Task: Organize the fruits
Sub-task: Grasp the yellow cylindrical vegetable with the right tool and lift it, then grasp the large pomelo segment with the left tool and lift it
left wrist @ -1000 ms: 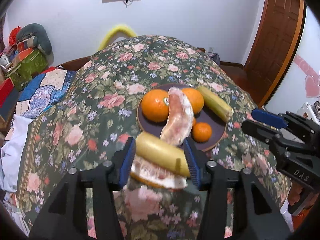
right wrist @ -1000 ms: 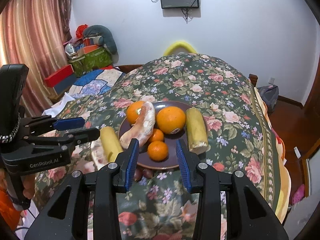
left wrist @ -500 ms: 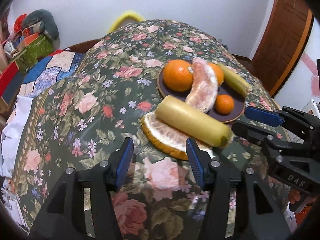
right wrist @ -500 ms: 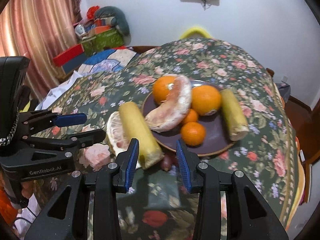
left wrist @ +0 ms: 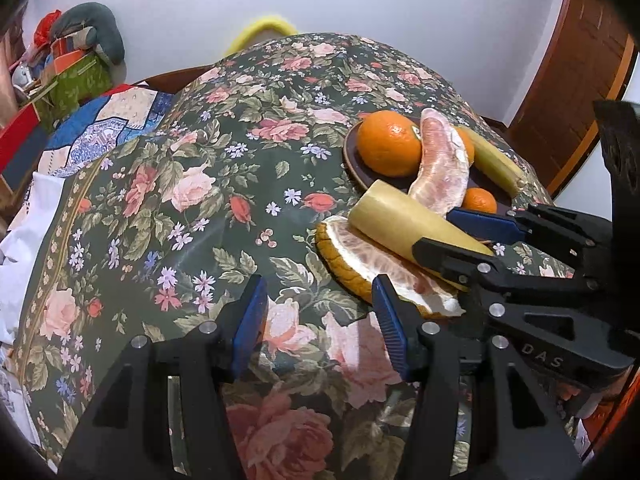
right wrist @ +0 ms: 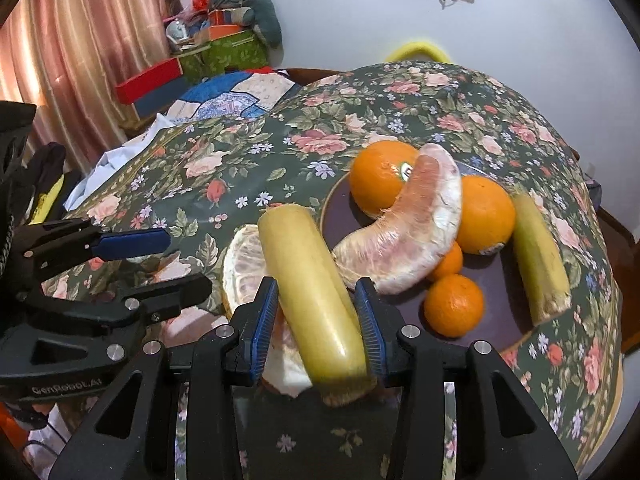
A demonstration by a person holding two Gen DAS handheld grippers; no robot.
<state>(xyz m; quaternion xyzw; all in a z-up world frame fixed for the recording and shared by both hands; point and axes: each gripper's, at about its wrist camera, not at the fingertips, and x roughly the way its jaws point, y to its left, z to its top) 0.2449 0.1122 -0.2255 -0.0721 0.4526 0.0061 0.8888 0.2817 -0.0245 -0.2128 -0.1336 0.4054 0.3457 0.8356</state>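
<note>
Your right gripper (right wrist: 316, 320) straddles the banana (right wrist: 312, 288), jaws barely open; left gripper (left wrist: 320, 320) wide, empty; soft fruit, grip mid-length gently

Right gripper (right wrist: 318, 320) straddled the long yellow-green banana piece (right wrist: 310, 288) at lower centre, blue pads either side; contact unclear. It lay across a pale peeled pomelo wedge (right wrist: 242, 264). Left gripper (right wrist: 160, 260) hung spread, centre left of frame.
</note>
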